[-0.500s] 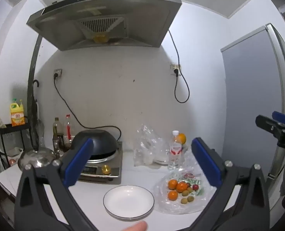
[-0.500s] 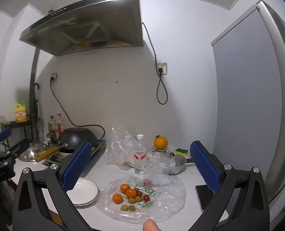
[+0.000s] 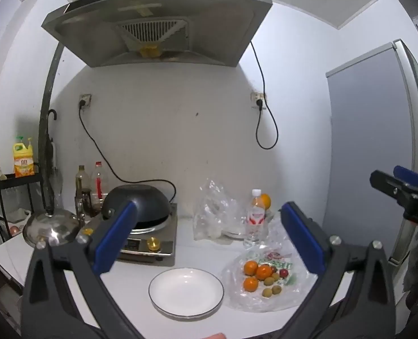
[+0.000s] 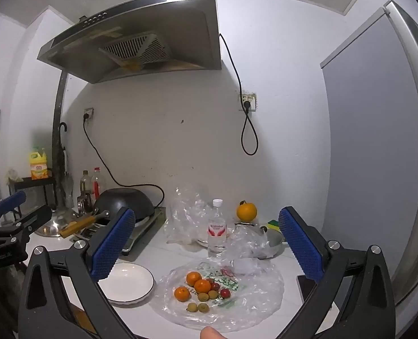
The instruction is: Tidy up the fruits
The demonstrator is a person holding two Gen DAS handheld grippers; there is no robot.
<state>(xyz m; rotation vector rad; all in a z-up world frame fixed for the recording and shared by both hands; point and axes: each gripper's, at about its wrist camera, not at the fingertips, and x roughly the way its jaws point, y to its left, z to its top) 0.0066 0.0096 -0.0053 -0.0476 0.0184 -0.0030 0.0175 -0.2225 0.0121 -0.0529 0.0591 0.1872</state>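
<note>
While my left tool (image 3: 209, 237) hangs wide and empty, I see the white plate (image 3: 185, 293) just left of the fruits (image 3: 262, 278) on the surface (image 3: 197, 257). From the right view, my right tool (image 4: 206, 240) gapes wide too, fruits (image 4: 202, 288) lying on plastic below.

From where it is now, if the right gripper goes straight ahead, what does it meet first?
The right gripper is open, level and above the counter. Straight ahead stands the water bottle, so it would probably meet that first; depth is unclear. The fruits lie below its line.
</note>
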